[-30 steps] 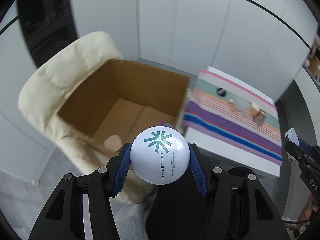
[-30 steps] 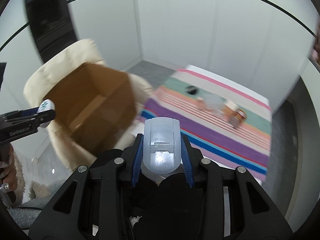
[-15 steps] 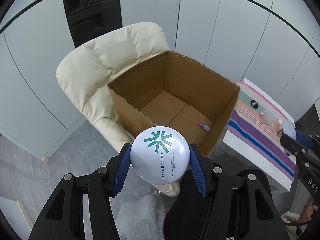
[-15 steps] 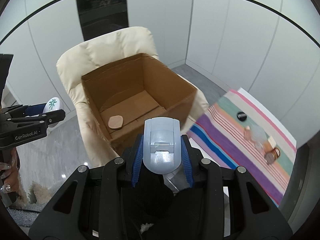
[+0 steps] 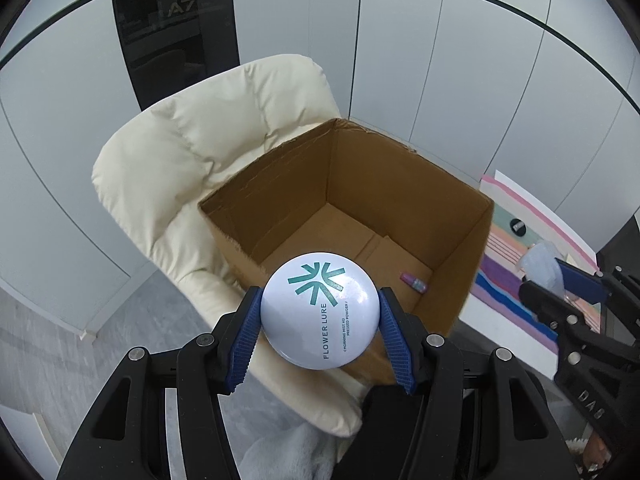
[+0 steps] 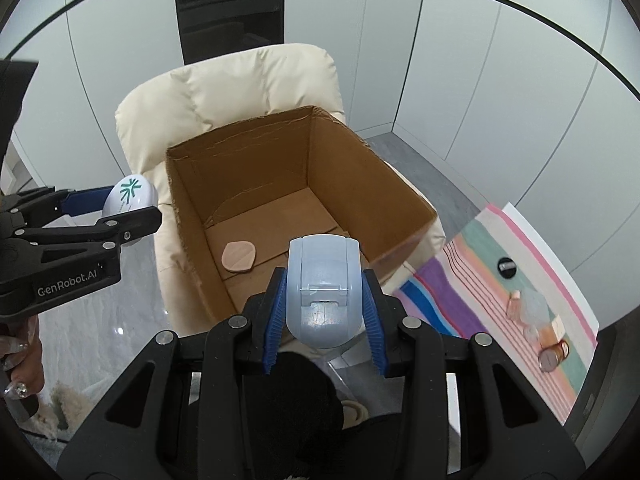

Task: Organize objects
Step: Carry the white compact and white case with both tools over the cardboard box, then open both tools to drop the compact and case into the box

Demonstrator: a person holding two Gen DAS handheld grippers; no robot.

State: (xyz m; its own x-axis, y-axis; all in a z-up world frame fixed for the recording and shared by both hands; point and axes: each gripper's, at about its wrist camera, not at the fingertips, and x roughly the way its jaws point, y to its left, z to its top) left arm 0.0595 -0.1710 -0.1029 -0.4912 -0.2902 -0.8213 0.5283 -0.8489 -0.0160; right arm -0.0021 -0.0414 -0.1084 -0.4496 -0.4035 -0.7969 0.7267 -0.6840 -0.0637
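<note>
Compact, clenched in the left gripper, hung just short of the box; right gripper jaws clenched a dispenser above its near wall. Released early, either could miss it.

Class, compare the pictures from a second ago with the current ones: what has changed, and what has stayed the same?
Both views have swung from the striped cloth toward the cardboard box on the cream chair, which now sits central and closer. Nothing was taken or released: the left gripper still clamps the white compact, the right gripper the pale blue bottle.
</note>
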